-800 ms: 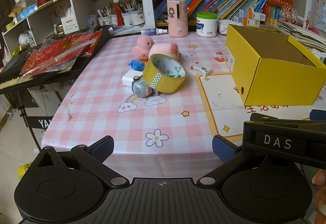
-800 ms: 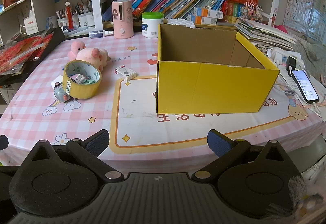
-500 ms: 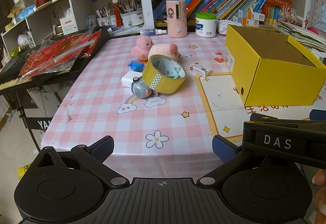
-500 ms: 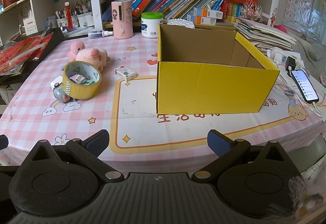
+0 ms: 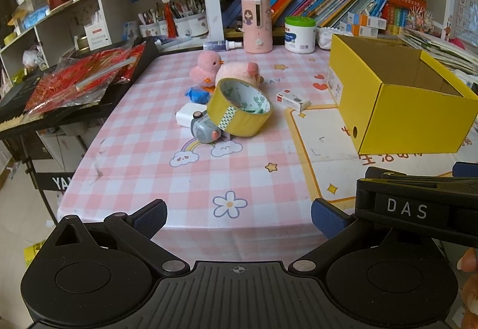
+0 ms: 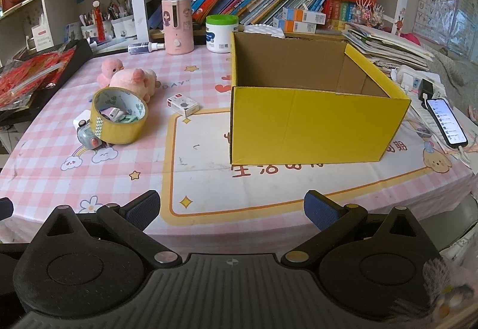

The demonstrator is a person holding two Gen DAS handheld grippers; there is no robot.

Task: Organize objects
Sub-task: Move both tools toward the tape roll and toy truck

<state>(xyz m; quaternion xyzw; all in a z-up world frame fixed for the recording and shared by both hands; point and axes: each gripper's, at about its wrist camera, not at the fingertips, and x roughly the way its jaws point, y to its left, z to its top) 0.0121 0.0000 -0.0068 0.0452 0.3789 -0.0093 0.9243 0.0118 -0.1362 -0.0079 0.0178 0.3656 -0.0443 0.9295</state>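
"DAS" is printed in white on the black right gripper (image 5: 418, 203), seen beside the left gripper (image 5: 237, 218); both claws are spread wide and hold nothing. The glossy yellow tape roll (image 6: 119, 115) leans on small items on the pink checked tablecloth (image 5: 179, 179), well left of the open yellow cardboard box (image 6: 313, 125).

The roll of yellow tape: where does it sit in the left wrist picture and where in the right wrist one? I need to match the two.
Left wrist: the roll of yellow tape lies just above centre, tilted, in front of the pink plush toys.
Right wrist: the roll is at left of centre, left of the small white box.
Shared landmark: the yellow box, to the right of the roll in both.
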